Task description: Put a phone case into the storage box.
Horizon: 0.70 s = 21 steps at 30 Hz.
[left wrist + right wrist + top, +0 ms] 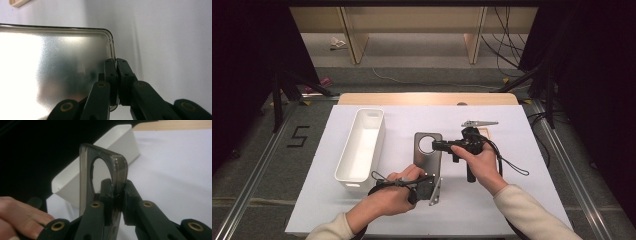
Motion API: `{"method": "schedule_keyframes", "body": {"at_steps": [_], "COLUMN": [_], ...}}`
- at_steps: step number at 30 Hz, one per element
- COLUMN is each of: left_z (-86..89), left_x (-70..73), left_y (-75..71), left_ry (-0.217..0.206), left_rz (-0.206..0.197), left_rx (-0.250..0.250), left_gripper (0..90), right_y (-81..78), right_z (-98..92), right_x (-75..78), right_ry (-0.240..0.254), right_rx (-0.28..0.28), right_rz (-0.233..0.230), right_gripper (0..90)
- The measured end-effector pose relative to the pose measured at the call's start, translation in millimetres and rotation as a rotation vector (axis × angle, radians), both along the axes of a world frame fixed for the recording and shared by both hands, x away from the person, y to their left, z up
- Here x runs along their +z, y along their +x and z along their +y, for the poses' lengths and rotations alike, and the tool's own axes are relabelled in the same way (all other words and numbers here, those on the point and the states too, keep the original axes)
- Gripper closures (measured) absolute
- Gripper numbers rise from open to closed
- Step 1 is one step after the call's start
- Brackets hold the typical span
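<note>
High view: I have both tools on one smoky translucent phone case [427,150], which lies lengthwise on the white counter [512,200]. My left tool [424,187] grips the case at its near end. My right tool [439,146] reaches in from the right and takes the far end, beside the round camera cut-out. A white bin [362,145] stands on the counter to the left of both tools, apart from the case.

Left gripper view: the left tool [116,63] has its jaws narrowed to a thin slit, clamped on the rim of the case [62,62] near a rounded corner. The shiny case surface spreads out to the left of the jaws; bare counter [170,37] lies to their right.

Right gripper view: the right tool [117,186] has its jaws pressed on the case [120,170] wall next to the oval opening, the case standing edge-on between the pads. The bin [112,147] sits beyond the tool. My left hand [20,217] shows at lower left.
</note>
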State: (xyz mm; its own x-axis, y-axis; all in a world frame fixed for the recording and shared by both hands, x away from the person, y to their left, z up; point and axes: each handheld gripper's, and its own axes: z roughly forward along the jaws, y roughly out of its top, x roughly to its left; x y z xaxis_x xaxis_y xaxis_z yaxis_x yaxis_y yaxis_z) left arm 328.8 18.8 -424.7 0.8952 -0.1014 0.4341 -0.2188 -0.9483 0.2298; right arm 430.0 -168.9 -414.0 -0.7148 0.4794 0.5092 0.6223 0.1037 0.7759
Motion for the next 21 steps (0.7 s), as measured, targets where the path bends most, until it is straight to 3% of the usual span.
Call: {"method": "schedule_keyframes", "body": {"at_steps": [5,7,9,15,21], "left_z": [2.0,3.2,4.8,11.2,18.1], "left_x": [2.2,3.7,4.5,15.3,23.7], "left_y": [2.6,3.5,4.6,11.0,14.8], "left_ry": [-0.037,-0.063,-0.138,-0.284,-0.436], "left_rz": [-0.010,-0.014,0.007,0.067,0.088], "left_rx": [0.012,0.024,0.060,0.129,0.197], "left_gripper": [84.7,79.5,72.8,45.6,26.2], "right_y": [-3.8,-4.3,-3.9,-2.9,-2.5], "right_z": [0.9,0.1,-1.3,-5.1,-7.7], "right_x": [8.7,11.4,12.0,13.0,14.1], "right_ry": [0.001,-0.015,-0.009,-0.019,-0.026], "right_rx": [-0.005,-0.010,-0.009,-0.028,-0.040], "right_rz": [-0.037,-0.063,-0.063,-0.087,-0.115], "right_gripper": [82.3,82.3,82.3,82.2,82.1]}}
